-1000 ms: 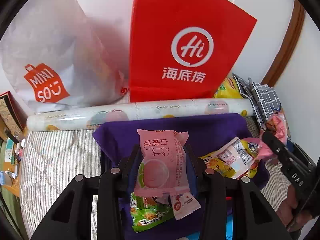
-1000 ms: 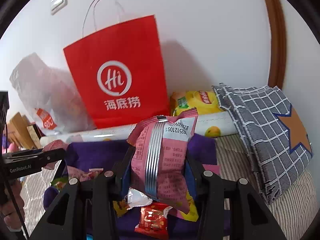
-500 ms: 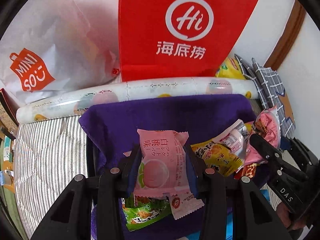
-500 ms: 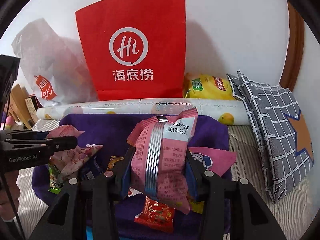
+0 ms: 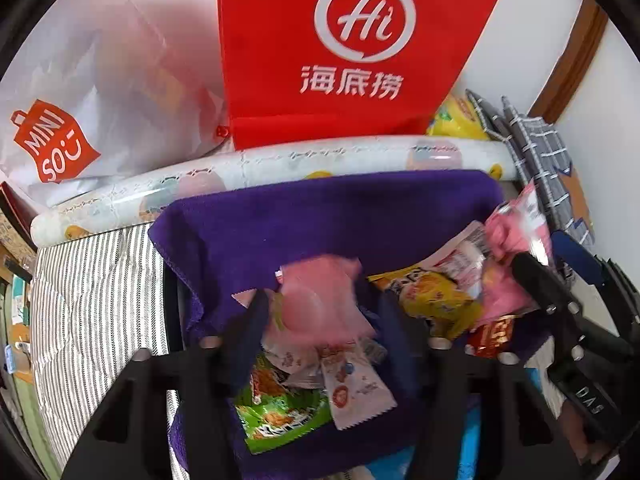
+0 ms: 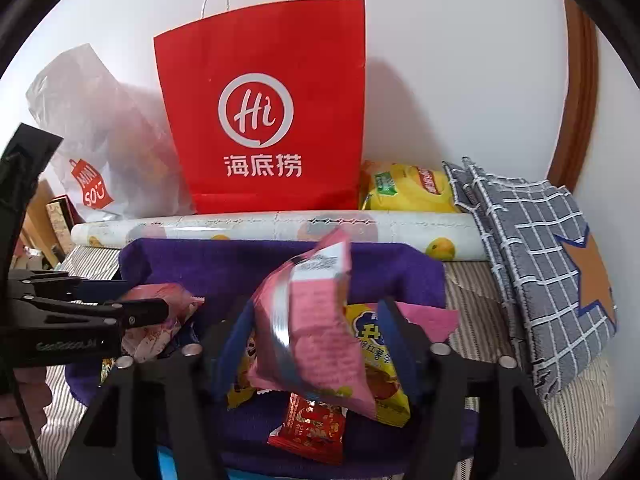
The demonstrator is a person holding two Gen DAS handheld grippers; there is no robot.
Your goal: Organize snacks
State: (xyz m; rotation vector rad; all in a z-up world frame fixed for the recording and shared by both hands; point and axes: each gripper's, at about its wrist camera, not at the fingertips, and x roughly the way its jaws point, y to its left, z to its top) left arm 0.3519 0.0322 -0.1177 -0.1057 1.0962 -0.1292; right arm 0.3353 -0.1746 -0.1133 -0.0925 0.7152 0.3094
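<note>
1. Here, a plush purple cloth (image 5: 328,216) lines a container on a grey-and-white striped fabric surface (image 5: 92,300); glossy crinkled snack packets lie heaped on it: a green foil packet (image 5: 280,412), a yellow foil packet (image 6: 380,364), and a small red foil packet (image 6: 312,428).
2. Behind them lies a long white printed paper roll (image 6: 256,226), with a stiff red paper bag with white logo (image 6: 264,120) upright against the wall, a frosted translucent plastic bag (image 5: 80,92) beside it, and a grey checked cloth cushion with an orange star (image 6: 548,272) to one side.
3. Since a second ago both packets have come loose: the pale pink peach-print packet (image 5: 320,300), then pinched upright, is now blurred and tilted; the pink packet with a silver back seam (image 6: 312,332) leans over, no longer squeezed.
4. The left gripper (image 5: 320,320) has just been opening its jaws; they stand partly apart, the peach-print packet between them but clear of the pads, over the green packet.
5. The right gripper (image 6: 316,328) has likewise just been opening; its jaws stand partly apart, the seamed pink packet between them, unpressed, above the yellow and red packets on the purple cloth.
</note>
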